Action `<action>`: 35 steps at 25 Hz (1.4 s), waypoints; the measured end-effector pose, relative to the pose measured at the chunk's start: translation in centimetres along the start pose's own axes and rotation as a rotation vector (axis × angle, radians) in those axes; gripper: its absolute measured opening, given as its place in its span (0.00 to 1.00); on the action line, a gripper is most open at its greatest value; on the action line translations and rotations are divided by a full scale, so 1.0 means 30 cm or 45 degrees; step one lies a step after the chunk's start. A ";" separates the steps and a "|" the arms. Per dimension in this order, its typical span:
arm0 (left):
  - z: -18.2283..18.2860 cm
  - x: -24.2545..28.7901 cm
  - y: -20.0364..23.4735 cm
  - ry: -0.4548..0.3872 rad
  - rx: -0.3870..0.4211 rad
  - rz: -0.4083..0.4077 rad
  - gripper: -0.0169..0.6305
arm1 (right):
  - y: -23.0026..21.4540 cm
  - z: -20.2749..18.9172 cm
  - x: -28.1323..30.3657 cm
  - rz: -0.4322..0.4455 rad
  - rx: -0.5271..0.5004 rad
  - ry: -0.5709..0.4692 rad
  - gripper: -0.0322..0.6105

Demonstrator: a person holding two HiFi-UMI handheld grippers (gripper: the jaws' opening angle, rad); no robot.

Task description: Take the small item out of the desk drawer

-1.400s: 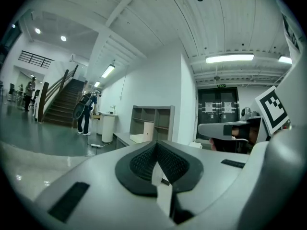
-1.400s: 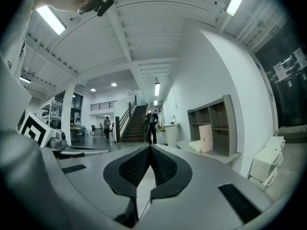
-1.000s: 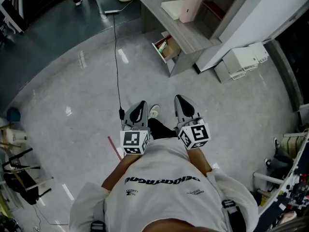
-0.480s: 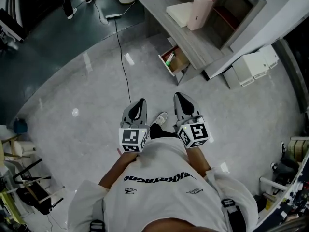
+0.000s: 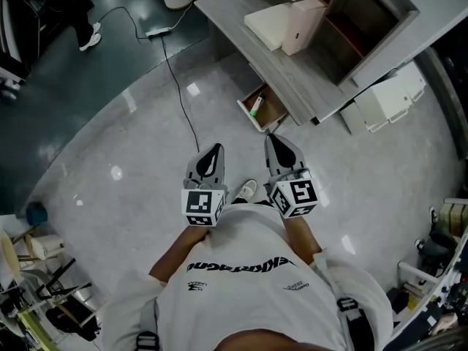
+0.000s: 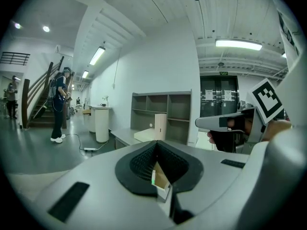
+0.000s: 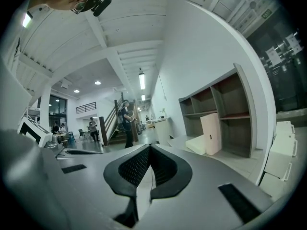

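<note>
The grey desk point(image 5: 235, 14) stands ahead with its small drawer point(image 5: 272, 115) pulled open; a small green item point(image 5: 255, 106) lies inside. Both grippers are held side by side at my waist, pointing toward the desk and well short of it. My left gripper point(image 5: 216, 150) is shut and empty. My right gripper point(image 5: 272, 139) is shut and empty too. In the left gripper view the shut left gripper point(image 6: 156, 143) frames the open drawer point(image 6: 163, 178) and the green item point(image 6: 153, 177) in the slot below its tips. The right gripper view shows the right gripper point(image 7: 149, 146) closed, aimed past the desk.
On the desk lie a white flat pad point(image 5: 263, 25) and an upright pale box point(image 5: 301, 25), with a shelf unit point(image 5: 365, 28) behind. White boxes point(image 5: 384, 93) sit right of the desk. A black cable point(image 5: 175, 72) crosses the floor. A person's feet point(image 5: 86, 36) show at far left.
The desk and open drawer have come closer and lower in the head view as I walk toward them. Both grippers keep the same shut, side-by-side pose.
</note>
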State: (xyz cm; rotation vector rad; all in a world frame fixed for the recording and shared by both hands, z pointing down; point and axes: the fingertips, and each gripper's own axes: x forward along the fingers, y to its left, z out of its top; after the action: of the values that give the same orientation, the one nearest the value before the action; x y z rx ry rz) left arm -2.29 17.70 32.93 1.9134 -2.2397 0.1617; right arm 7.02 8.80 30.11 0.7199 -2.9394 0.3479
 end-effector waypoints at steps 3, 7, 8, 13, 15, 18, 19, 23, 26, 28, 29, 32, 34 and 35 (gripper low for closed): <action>0.003 0.073 0.029 0.014 -0.009 -0.021 0.05 | -0.035 -0.004 0.064 -0.024 0.010 0.023 0.10; 0.003 0.144 0.054 0.036 -0.019 -0.047 0.05 | -0.070 -0.032 0.120 -0.053 0.032 0.065 0.10; 0.000 0.162 0.056 0.045 -0.020 -0.058 0.05 | -0.079 -0.042 0.130 -0.060 0.040 0.075 0.10; -0.011 0.277 0.085 0.084 -0.026 -0.127 0.05 | -0.140 -0.086 0.215 -0.113 0.084 0.120 0.10; -0.007 0.339 0.102 0.092 -0.014 -0.165 0.05 | -0.170 -0.101 0.261 -0.143 0.097 0.136 0.10; 0.003 0.444 0.130 0.108 0.035 -0.255 0.05 | -0.217 -0.124 0.336 -0.216 0.118 0.164 0.10; 0.004 0.478 0.138 0.118 0.046 -0.290 0.05 | -0.230 -0.131 0.359 -0.245 0.127 0.175 0.10; -0.011 0.622 0.164 0.150 0.057 -0.397 0.05 | -0.286 -0.169 0.449 -0.337 0.164 0.224 0.10; -0.047 0.720 0.168 0.187 0.054 -0.455 0.05 | -0.342 -0.209 0.513 -0.404 0.207 0.248 0.10; -0.075 0.768 0.163 0.215 0.055 -0.501 0.05 | -0.376 -0.241 0.546 -0.451 0.238 0.265 0.10; -0.091 0.787 0.160 0.232 0.055 -0.527 0.05 | -0.389 -0.257 0.559 -0.474 0.252 0.274 0.10; -0.153 0.841 0.165 0.288 0.048 -0.579 0.05 | -0.428 -0.302 0.598 -0.533 0.278 0.295 0.10; -0.196 0.875 0.172 0.320 0.047 -0.595 0.05 | -0.455 -0.335 0.621 -0.562 0.296 0.305 0.10; -0.212 0.889 0.174 0.330 0.051 -0.603 0.05 | -0.468 -0.354 0.629 -0.575 0.307 0.313 0.10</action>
State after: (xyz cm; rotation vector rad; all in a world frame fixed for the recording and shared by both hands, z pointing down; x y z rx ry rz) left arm -10.92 -5.88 45.09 2.2326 -1.5855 0.3590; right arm -2.72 -9.11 45.92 1.2378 -2.4379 0.6916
